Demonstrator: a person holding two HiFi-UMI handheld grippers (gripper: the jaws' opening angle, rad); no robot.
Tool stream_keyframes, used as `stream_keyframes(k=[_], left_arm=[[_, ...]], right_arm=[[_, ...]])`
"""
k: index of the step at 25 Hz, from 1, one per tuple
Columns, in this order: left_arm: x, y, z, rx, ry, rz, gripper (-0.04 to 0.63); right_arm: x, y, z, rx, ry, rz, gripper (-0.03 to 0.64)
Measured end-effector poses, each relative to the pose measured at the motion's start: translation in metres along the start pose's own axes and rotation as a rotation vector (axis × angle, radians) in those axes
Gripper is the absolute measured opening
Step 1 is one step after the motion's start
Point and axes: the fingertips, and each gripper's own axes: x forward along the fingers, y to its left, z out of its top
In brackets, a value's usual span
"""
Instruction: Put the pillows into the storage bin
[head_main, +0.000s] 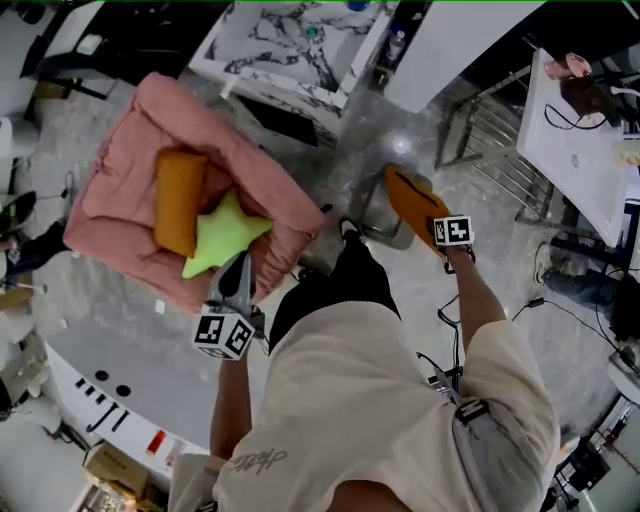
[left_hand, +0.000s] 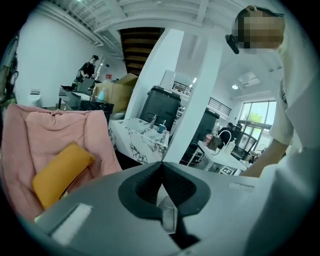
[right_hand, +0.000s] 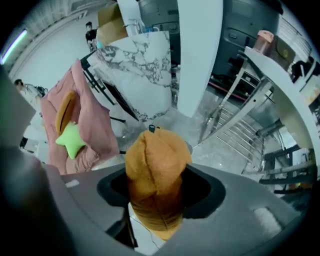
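A polished grey floor (head_main: 370, 130) spreads under a cluttered workroom, seen from above a person in a cream shirt (head_main: 380, 400).

Nearest, the left tongs (left_hand: 161, 167) are pressed together with nothing between them. In the head view they point at the front edge of a pink armchair (head_main: 110, 190).

On the other side, the right tongs (right_hand: 159, 187) pinch a rust-orange pillow (head_main: 410, 200) by its near end. The pads sink into its sides and the rest of it stands out past the tips. The pillow hangs in the air over a grey storage bin (head_main: 378, 215) that stands on the floor just in front of the person. Only part of the bin's rim shows around the pillow, so its inside cannot be made out.

Farther left, two more pillows lie on the seat of the armchair. A long mustard-orange pillow (head_main: 178, 200) leans toward the backrest, and a lime-green star pillow (head_main: 222, 235) lies touching it on the side nearer the person.

Beyond the armchair and bin stands a white marbled tabletop (head_main: 300, 40) with small bottles on it. At the far right a white tabletop (head_main: 580, 160) carries cables and other small things.
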Motion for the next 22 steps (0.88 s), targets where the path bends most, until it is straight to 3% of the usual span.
stream_keyframes(k=[7, 11, 17, 22], left_arm=[[0.06, -0.028, -0.003, 0.035, 0.11, 0.011, 0.014], [0.095, -0.044, -0.01, 0.03, 0.16, 0.008, 0.014], [0.126, -0.052, -0.042, -0.005, 0.247, 0.007, 0.014], [0.135, -0.048, -0.072, -0.053, 0.321, 0.039, 0.014]], right_arm=[[0.055, -0.028, 0.001, -0.314, 0.219, -0.07, 0.253], [0.099, -0.026, 0.022, -0.459, 0.185, 0.009, 0.256], [0.153, -0.041, 0.026, -0.532, 0.253, 0.016, 0.259], [0.205, -0.05, 0.033, -0.688, 0.316, 0.003, 0.264]])
